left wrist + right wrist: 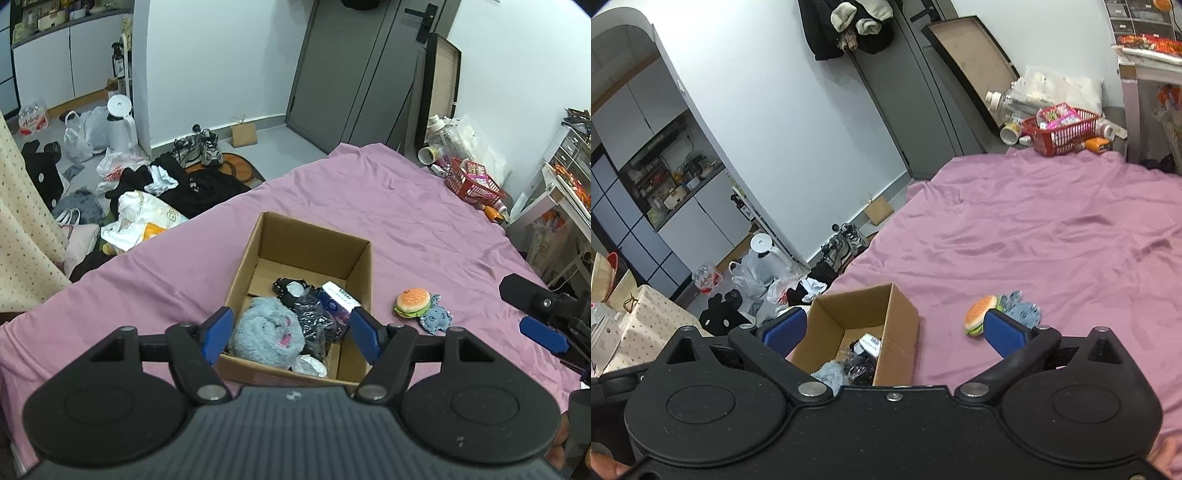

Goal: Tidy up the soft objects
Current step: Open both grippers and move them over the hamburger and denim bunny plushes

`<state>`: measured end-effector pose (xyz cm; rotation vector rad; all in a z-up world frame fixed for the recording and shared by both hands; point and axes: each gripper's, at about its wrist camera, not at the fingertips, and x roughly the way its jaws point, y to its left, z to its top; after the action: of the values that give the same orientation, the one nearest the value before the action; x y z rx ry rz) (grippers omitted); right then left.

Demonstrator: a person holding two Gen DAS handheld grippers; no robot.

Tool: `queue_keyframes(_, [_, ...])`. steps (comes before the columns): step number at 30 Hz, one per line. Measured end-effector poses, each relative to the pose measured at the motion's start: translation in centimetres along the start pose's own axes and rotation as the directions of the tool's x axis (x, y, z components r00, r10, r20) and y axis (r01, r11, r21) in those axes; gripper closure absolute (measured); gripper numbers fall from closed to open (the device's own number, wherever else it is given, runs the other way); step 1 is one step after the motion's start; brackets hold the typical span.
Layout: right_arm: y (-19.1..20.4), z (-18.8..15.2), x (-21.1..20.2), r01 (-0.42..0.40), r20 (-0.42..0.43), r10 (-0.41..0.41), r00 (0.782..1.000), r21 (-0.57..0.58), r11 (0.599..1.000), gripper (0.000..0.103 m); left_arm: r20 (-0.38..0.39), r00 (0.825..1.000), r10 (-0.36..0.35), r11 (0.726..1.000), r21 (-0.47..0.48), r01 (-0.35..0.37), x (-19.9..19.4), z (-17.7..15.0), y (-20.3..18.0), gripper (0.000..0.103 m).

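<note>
A cardboard box (354,258) stands open on the pink bed sheet (424,221). Inside lie a grey fluffy plush (266,332), black soft items (314,314) and a dark blue tissue pack (338,301). My left gripper (291,334) hangs open above the box's near end, nothing between its blue pads. To the right of the box, a burger plush (412,301) and a blue-grey octopus plush (437,315) lie together on the sheet. My right gripper (894,330) stands wide open and empty over the box (897,332), with the burger plush (979,312) just beyond its right finger. It also shows at the right edge of the left wrist view.
A red basket (471,184) with packets sits at the bed's far corner beside bottles and a desk (561,199). Clothes, plastic bags and shoes (203,147) litter the floor left of the bed. A grey door (354,70) stands behind.
</note>
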<state>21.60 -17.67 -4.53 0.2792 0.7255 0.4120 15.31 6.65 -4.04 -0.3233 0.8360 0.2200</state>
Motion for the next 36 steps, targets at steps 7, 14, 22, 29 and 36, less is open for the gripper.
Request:
queue_keyframes(7, [-0.5, 2.4, -1.0, 0.006, 0.017, -0.005, 1.000, -0.050, 0.999, 0.000, 0.061, 0.998, -0.008, 1.000, -0.012, 0.008, -1.1, 0.1, -1.3, 0.018])
queue_keyframes(14, [-1.5, 3.9, -0.3, -0.002, -0.055, -0.003, 0.998, -0.087, 0.996, 0.000, 0.069, 0.997, -0.016, 0.999, -0.031, 0.018, -1.5, 0.3, -2.2, 0.016])
queue_keyframes(22, [-3.5, 4.8, 0.1, -0.002, -0.058, -0.002, 0.998, -0.072, 0.997, 0.000, 0.075, 0.997, -0.032, 0.998, -0.046, 0.036, -1.3, 0.6, -3.2, 0.016])
queue_keyframes(29, [-8.0, 3.4, 1.7, 0.025, -0.026, -0.024, 0.999, 0.042, 0.999, 0.000, 0.068, 0.997, -0.037, 0.998, -0.044, 0.040, -0.5, 0.7, -4.8, 0.016])
queue_keyframes(36, [-10.8, 2.5, 2.9, -0.005, -0.051, 0.012, 0.999, 0.136, 0.991, 0.002, 0.058, 0.996, -0.069, 0.997, -0.034, 0.071, 1.5, 0.1, -7.0, 0.016])
